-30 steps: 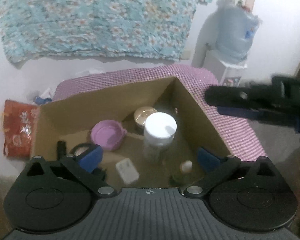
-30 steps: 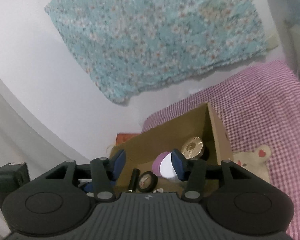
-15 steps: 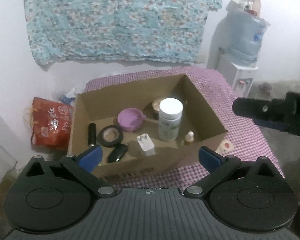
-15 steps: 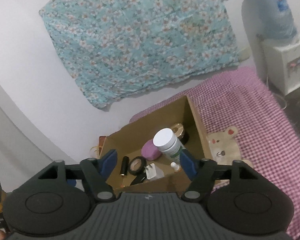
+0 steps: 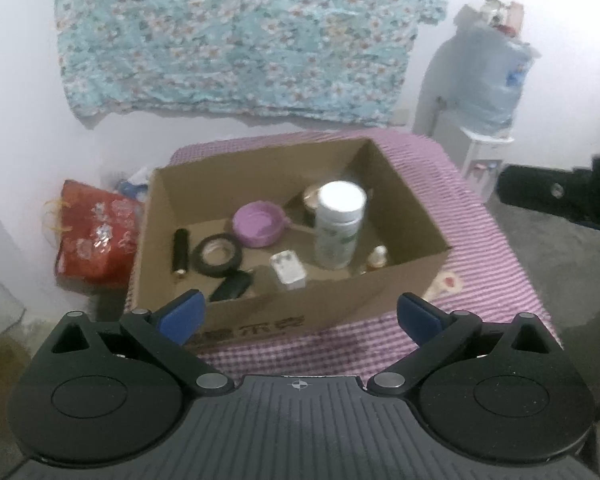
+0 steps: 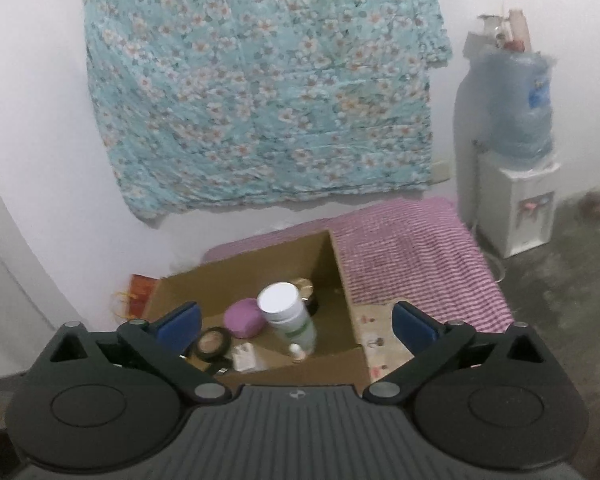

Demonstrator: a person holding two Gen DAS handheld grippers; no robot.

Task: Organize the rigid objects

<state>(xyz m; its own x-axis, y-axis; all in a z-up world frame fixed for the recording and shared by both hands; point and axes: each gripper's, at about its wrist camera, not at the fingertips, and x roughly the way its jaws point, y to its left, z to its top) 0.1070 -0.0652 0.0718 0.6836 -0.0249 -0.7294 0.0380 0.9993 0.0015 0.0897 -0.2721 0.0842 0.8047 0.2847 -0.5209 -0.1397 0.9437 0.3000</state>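
Hanging on the white wall, a floral turquoise cloth (image 5: 252, 36) is the largest thing in view, and below it a surface covered in a pink checked cover (image 5: 488, 280) carries an open cardboard box (image 5: 300, 316); whether that surface is a bed or a low table I cannot tell. To the right stands a water dispenser (image 6: 516, 208) with a blue bottle (image 6: 518, 100) on top, and to the left of the box a red bag (image 5: 96, 236) lies against the wall. Inside the box a white-capped bottle (image 5: 340, 228) stands upright near the right wall, with a gold-lidded tin (image 5: 310, 202) just behind it and a purple round dish (image 5: 258, 224) to its left. Nearer the front lie a roll of black tape (image 5: 218, 254), a black cylinder (image 5: 180, 250) beside it, a dark oblong thing (image 5: 232, 286), a white plug adapter (image 5: 288, 272) and a small dropper bottle (image 5: 378, 258) by the big bottle's foot. The left gripper (image 5: 298, 314) hangs above the box's near wall with its blue-padded jaws spread wide and nothing between them. The right gripper (image 6: 296, 324) has just been opening its jaws, which now stand fully apart and empty, the box seen beyond them.
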